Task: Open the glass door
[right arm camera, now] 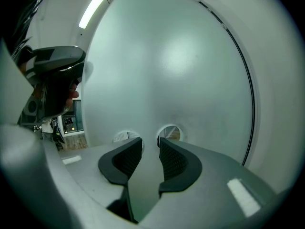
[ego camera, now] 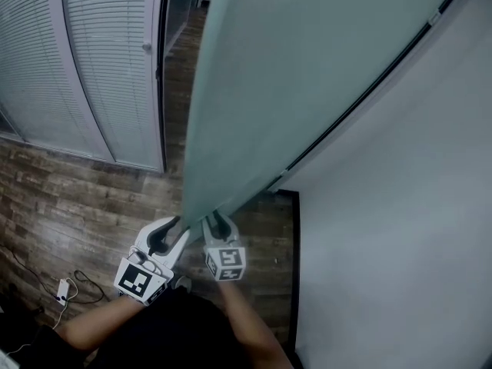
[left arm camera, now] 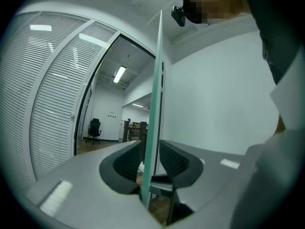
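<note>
Shows, from above, a tall frosted glass door (ego camera: 307,75) standing partly open, free edge nearest the camera, over a wooden floor (ego camera: 69,206). Places a white wall (ego camera: 400,229) to the right and slatted blinds (ego camera: 100,60) to the left.

Has the left gripper (ego camera: 177,225) held level at the door's free edge, jaws apart, with the thin glass edge running upright between them. Leaves a sliver of gap beside the glass, so reads as straddling, not clamping.

Has the right gripper (ego camera: 218,221) just beside it on the wall side, jaws apart and empty. Points it at the flat face of the glass, near two small round clear spots (right arm camera: 169,130). Gives no sure sign of contact between jaw tips and pane.

Appears to be partway through the opening step: door already off its frame, with an office room on view through the doorway (left arm camera: 119,123), yet probably not fully swung back.

Calls next for carrying the edge further along its swing with the left jaws hooked over it. Requires keeping them square to the glass to prevent slipping off. Suggests laying the right jaws flat on the pane to help, or drawing them clear. Favours a slow, steady move on a smooth and probably heavy pane.
</note>
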{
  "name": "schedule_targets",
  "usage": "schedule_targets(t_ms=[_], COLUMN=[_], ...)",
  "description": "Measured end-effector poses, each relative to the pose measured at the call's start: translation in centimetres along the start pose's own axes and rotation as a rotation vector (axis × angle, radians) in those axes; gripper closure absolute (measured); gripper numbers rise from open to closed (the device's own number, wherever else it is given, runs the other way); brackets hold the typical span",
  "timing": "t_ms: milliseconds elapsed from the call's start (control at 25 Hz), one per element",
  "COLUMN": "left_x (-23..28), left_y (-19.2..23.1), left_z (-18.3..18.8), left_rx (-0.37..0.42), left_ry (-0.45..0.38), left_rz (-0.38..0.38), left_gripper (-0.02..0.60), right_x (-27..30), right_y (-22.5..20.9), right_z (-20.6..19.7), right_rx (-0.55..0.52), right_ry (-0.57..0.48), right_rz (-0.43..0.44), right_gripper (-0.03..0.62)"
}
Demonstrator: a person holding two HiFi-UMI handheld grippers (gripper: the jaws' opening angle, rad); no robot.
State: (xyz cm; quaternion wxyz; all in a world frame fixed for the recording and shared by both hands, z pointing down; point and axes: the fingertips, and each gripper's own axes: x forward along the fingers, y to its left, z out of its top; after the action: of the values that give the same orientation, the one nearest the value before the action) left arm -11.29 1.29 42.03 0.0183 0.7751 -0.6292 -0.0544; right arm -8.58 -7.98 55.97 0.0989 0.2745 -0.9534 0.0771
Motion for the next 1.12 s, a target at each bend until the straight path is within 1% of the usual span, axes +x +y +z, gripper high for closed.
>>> schedule_targets(t_ms=[160,240,320,400,520,600,720,880,1000,1120], left_x=[0.2,0.3,0.5,0.7,0.7,0.6,0.7,0.5,0.5,0.7], left_y=[0.0,-0.2,-0.2,0.2,0.1,0.0,0.1,0.2,-0.2,-0.2], left_z=[-0.5,-0.2,0.3,0.8,0.9,0.9,1.0,0.8,0.7,0.8], left_rx=[-0.022,-0.017,-0.015,-0.038,-0.073,-0.066,-0.056,-0.070,-0.081,-0.103], left_ry=[-0.008,-0.015,-0.026,-0.028,-0.001,0.009,0.012,0.021,0.029,0.041], left_rz=[-0.005,-0.011,-0.016,-0.015,-0.018,-0.028,-0.046,-0.070,-0.096,-0.135], left_gripper=[0.477,0.483,0.515,0.538,0.535,0.537,0.538,0.538,0.538,0.535], right_x=[-0.2,-0.1,0.0,0.2,-0.4,-1.2,-2.2,-3.6,-5.1,-5.6], right_y=[0.0,0.1,0.1,0.1,0.1,0.2,0.6,1.7,1.8,2.9], right_z=[-0.5,-0.5,-0.4,-0.1,-0.2,-0.6,-1.3,-1.9,-0.6,1.5], right_rx=[0.003,0.007,0.009,0.013,0.010,0.011,0.022,0.024,0.022,-0.034], right_ry=[-0.002,0.002,0.004,0.001,-0.011,-0.022,-0.032,-0.041,-0.087,-0.122], right_rz=[0.002,0.005,0.006,0.005,-0.004,-0.021,-0.040,-0.055,-0.104,-0.132], right_gripper=[0.475,0.474,0.474,0.471,0.471,0.470,0.446,0.444,0.444,0.445])
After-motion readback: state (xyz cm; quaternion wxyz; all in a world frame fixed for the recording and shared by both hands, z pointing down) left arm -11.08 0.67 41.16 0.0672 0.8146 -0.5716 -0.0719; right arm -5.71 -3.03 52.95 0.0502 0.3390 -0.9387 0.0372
